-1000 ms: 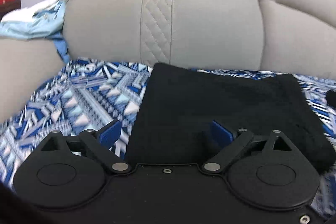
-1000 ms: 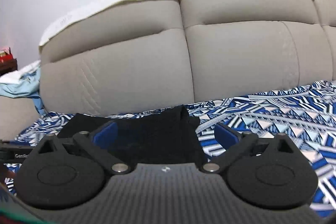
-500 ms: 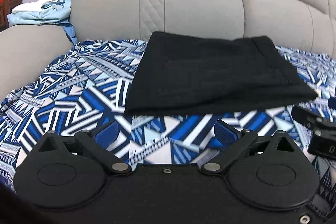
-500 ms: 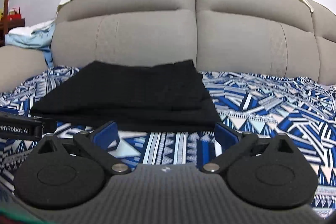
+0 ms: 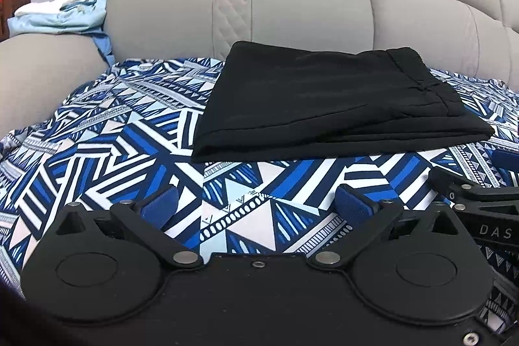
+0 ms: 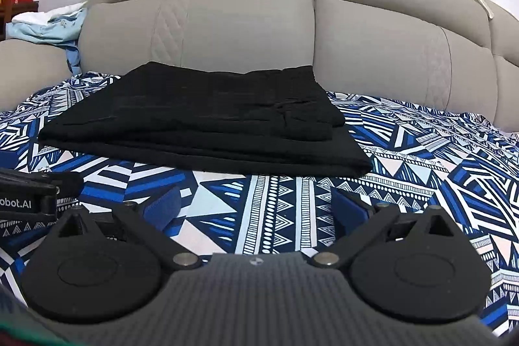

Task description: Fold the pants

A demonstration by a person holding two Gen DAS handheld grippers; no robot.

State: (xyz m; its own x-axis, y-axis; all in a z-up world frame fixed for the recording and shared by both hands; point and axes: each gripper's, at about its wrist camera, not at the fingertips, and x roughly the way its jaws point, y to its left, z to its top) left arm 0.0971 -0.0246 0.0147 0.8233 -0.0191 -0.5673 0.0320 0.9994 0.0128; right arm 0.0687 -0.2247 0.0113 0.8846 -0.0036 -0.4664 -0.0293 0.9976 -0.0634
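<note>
Left gripper is opening, jaws spreading wide, nothing between them but the patterned cover. Right gripper is also sitting spread and empty over the cover, just beside the left one. Pants are lying folded into a flat black rectangle on the sofa seat, far of both grippers, their far edge close to the grey backrest.

Handling, judged from the look: you're dealing with soft, light, limp cloth in several stacked layers. It will likely sag and slide apart if you pinch only the top layer, so you're better off taking the whole thickness at the near folded edge, one gripper toward each near corner. The waistband side is showing on the right, with loose layer ends stepping out at the near right corner; that corner looks the least tidy.

Room: you're getting open cover to the near, left and right of the pants. Far side is tight against the backrest. The armrest with light blue clothes is sitting far left, well apart.
</note>
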